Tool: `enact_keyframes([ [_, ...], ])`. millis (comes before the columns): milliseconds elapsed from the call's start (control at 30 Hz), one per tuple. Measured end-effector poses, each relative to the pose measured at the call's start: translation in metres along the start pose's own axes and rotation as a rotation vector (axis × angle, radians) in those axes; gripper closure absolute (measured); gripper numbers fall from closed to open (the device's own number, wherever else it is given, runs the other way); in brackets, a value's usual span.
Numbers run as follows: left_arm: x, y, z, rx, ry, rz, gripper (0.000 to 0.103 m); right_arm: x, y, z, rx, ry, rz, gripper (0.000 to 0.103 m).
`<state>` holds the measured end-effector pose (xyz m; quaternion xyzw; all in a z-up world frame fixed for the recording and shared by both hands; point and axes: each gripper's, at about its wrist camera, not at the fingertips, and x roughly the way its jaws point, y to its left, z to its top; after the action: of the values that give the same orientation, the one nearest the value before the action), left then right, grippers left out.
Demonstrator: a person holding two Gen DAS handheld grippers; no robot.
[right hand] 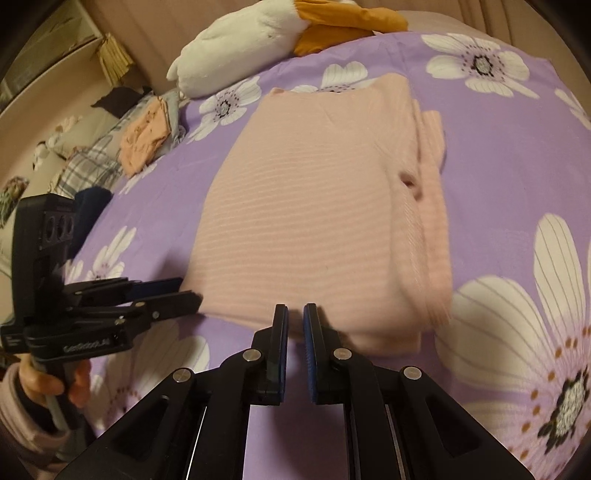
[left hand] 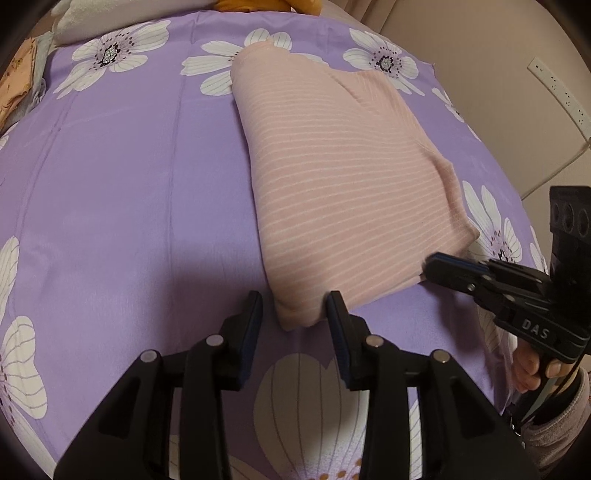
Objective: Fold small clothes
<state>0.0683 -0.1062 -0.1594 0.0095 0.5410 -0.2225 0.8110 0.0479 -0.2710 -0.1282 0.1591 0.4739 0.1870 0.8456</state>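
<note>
A pink garment with thin white stripes (left hand: 343, 192) lies folded into a long block on the purple flowered bedspread (left hand: 122, 177). My left gripper (left hand: 293, 306) is open, its jaws on either side of the garment's near corner, low over the spread. My right gripper (right hand: 295, 317) has its jaws nearly together with a narrow gap and nothing between them, at the garment's (right hand: 310, 221) near edge. It shows in the left wrist view (left hand: 430, 264) at the garment's right corner. The left gripper shows in the right wrist view (right hand: 184, 291) at the garment's left corner.
A white and orange plush toy (right hand: 258, 33) lies at the far end of the bed. A pile of folded clothes (right hand: 144, 136) sits at the far left beside the spread. A wall with a power strip (left hand: 557, 88) is on the right.
</note>
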Motion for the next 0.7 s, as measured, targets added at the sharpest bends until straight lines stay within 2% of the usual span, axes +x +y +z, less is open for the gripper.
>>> enact_keyframes([
  [267, -0.01, -0.001, -0.003, -0.001, -0.01, 0.003, 0.064, -0.024, 0.001, -0.012, 0.007, -0.008, -0.018, 0.093],
  [433, -0.027, -0.002, 0.004, 0.033, -0.084, 0.023, 0.065, -0.043, -0.002, -0.008, 0.013, -0.068, 0.002, 0.093],
  [600, -0.03, -0.001, 0.029, 0.062, -0.127, 0.037, 0.065, -0.045, -0.007, 0.007, 0.044, -0.132, -0.018, 0.093],
  [700, -0.023, 0.007, 0.056, 0.047, -0.143, 0.008, 0.067, -0.039, -0.01, 0.014, 0.059, -0.16, -0.02, 0.093],
])
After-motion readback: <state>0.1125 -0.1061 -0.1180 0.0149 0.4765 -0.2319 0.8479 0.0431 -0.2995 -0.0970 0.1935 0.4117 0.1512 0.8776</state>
